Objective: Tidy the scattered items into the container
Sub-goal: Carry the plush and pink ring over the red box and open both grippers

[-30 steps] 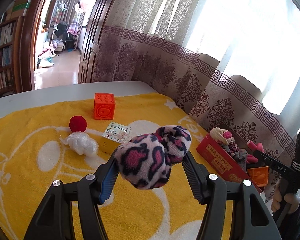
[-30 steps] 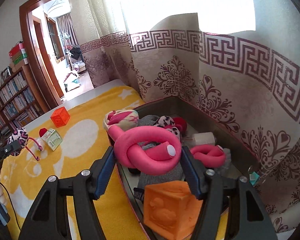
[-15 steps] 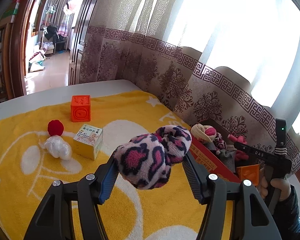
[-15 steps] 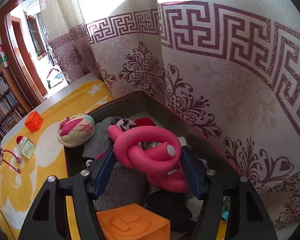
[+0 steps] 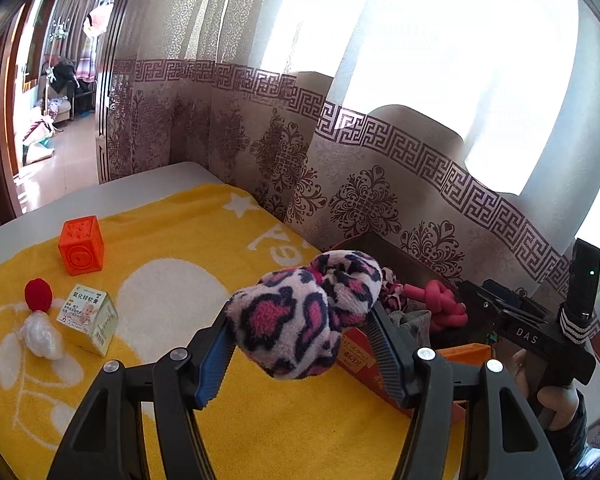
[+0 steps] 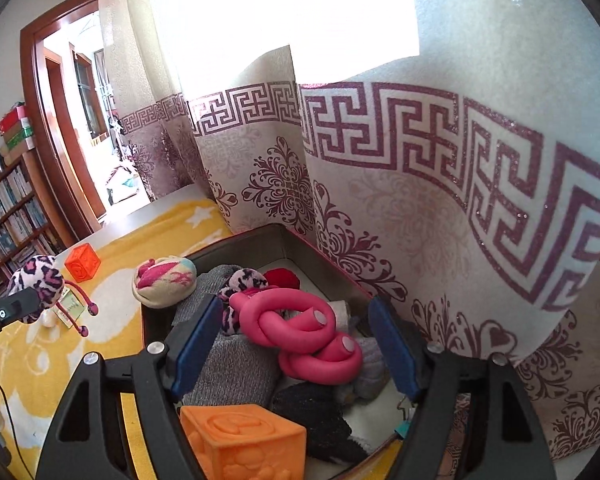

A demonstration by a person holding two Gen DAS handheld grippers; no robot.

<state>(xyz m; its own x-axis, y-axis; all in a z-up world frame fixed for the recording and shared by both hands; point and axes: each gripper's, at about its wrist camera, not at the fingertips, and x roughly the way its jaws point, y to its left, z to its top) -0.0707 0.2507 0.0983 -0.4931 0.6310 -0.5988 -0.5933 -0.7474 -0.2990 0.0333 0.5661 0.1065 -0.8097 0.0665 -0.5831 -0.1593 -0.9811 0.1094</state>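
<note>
My left gripper [image 5: 300,334] is shut on a pink leopard-print plush toy [image 5: 300,312], held above the yellow cloth left of the container [image 5: 364,364]. It also shows in the right wrist view [image 6: 38,284]. My right gripper [image 6: 292,340] is open above the dark container [image 6: 284,240]. A pink knotted foam tube [image 6: 300,328] lies inside, free of the fingers. On the cloth lie an orange cube [image 5: 81,245], a red ball [image 5: 38,294], a white wad [image 5: 40,336] and a small box [image 5: 89,317].
The container also holds an orange cube [image 6: 240,440], grey and dark socks [image 6: 236,368], a rolled sock ball [image 6: 164,282] on its rim and a red ball [image 6: 282,278]. A patterned curtain [image 6: 420,200] hangs right behind it. The yellow cloth [image 5: 180,280] covers the table.
My right gripper opened and let the pink knotted tube drop into the container. My left gripper carried the plush toy toward the container.
</note>
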